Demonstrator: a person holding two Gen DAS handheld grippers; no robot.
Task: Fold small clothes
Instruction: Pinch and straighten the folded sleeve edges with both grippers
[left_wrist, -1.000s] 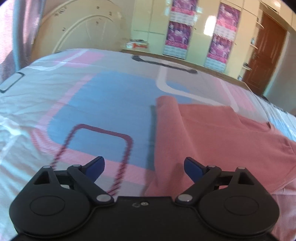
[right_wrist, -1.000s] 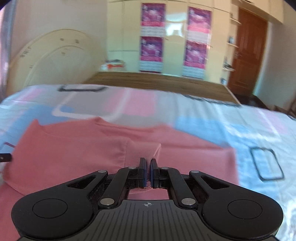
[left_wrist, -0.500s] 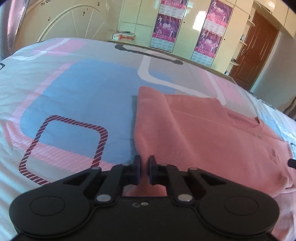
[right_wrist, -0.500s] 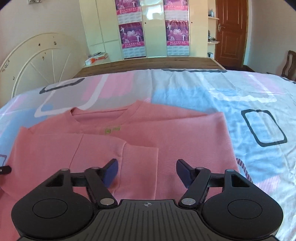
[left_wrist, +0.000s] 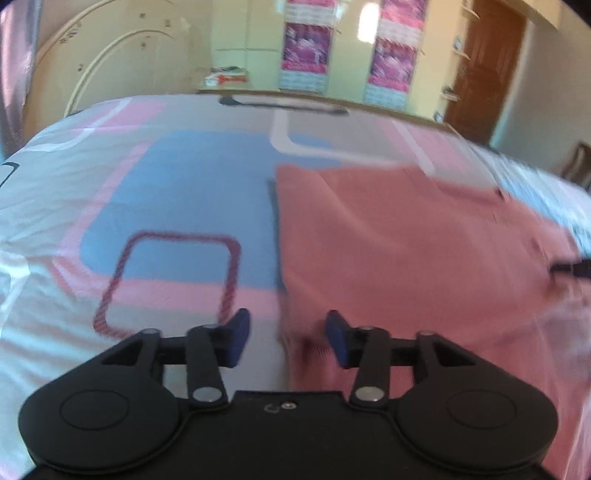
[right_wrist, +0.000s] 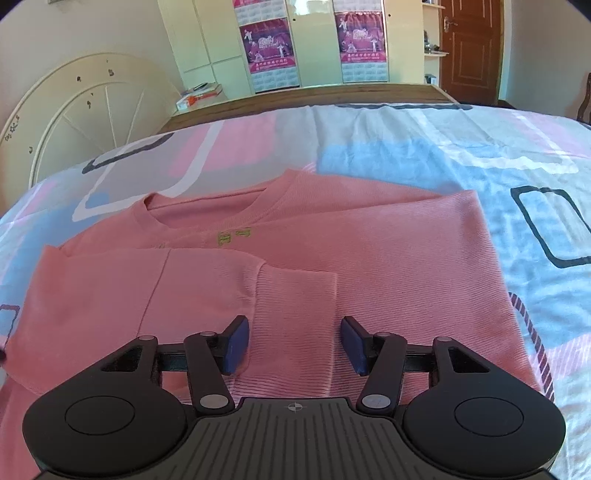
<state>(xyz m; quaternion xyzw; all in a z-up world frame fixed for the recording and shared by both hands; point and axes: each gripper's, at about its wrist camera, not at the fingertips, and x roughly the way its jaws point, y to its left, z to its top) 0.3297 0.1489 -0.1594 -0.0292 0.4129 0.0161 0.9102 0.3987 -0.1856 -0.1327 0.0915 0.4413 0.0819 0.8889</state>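
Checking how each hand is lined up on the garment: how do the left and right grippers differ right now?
The left gripper straddles the side edge of the pink ribbed sweater, half over the patterned bedsheet; the right gripper sits wholly over sweater, around the folded-in sleeve cuff. Left jaws are opening; right jaws are closing. The left view is blurred, the right sharp. Both have blue pads that clamp nothing.

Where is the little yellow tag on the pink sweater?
In the right wrist view, the yellow tag sits on the pink sweater just below its neckline, above the folded-in sleeve cuff and left of centre.
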